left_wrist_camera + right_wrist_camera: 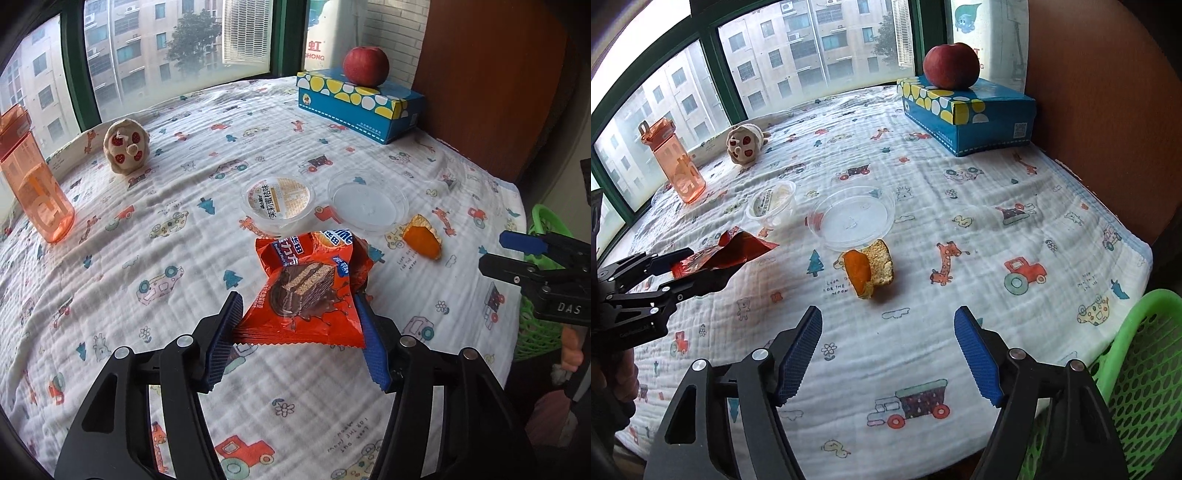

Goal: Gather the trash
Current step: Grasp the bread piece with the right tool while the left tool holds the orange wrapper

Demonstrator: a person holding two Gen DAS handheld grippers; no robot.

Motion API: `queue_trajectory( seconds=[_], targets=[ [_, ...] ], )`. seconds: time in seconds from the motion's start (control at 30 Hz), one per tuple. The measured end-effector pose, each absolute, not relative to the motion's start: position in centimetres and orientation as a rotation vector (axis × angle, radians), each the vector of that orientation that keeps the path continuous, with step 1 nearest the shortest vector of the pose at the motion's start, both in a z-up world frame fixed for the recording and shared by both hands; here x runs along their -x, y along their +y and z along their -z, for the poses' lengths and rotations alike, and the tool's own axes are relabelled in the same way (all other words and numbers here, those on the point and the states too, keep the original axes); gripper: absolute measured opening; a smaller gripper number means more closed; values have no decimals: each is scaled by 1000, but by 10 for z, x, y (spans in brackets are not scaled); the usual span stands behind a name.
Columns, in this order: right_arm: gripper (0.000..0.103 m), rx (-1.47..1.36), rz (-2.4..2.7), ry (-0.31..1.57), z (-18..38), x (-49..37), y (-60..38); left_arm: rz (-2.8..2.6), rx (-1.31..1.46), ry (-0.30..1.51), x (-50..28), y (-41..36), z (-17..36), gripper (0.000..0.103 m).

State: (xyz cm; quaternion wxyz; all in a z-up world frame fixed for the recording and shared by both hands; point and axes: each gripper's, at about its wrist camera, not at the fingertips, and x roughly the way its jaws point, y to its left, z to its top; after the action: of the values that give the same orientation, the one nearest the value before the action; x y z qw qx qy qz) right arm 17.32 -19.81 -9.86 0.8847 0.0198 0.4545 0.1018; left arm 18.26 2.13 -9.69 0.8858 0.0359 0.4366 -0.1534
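We note the left gripper [299,317] clamped on one glossy orange wrapper [308,291], crinkled foil pinched between both ribbed blue pads and lifted off the cloth [184,184]. The right gripper [888,354] stands partly open and empty; one curled orange peel [868,269] lies on the cloth ahead of its jaws, apart from them. Beyond: one clear plastic lid [851,221], one sealed cup [772,205], both round. One green mesh basket [1137,369] sits at the table's right edge.
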Motion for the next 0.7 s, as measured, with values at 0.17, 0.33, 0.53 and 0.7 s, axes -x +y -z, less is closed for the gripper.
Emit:
queue_trajectory(
  seconds=[0.17, 0.33, 0.53, 0.7],
  targets=[
    [64, -39, -226, 968, 111, -196, -190, 323, -57, 889, -177, 29, 88, 59],
    [57, -31, -221, 992, 123, -214, -182, 328, -52, 881, -175, 32, 84, 59],
    [51, -29, -220, 1012, 134, -227, -175, 319, -42, 878, -177, 37, 82, 59],
    [44, -6, -215, 1010, 139, -232, -170, 313, -39, 884, -178, 39, 84, 59]
  ],
)
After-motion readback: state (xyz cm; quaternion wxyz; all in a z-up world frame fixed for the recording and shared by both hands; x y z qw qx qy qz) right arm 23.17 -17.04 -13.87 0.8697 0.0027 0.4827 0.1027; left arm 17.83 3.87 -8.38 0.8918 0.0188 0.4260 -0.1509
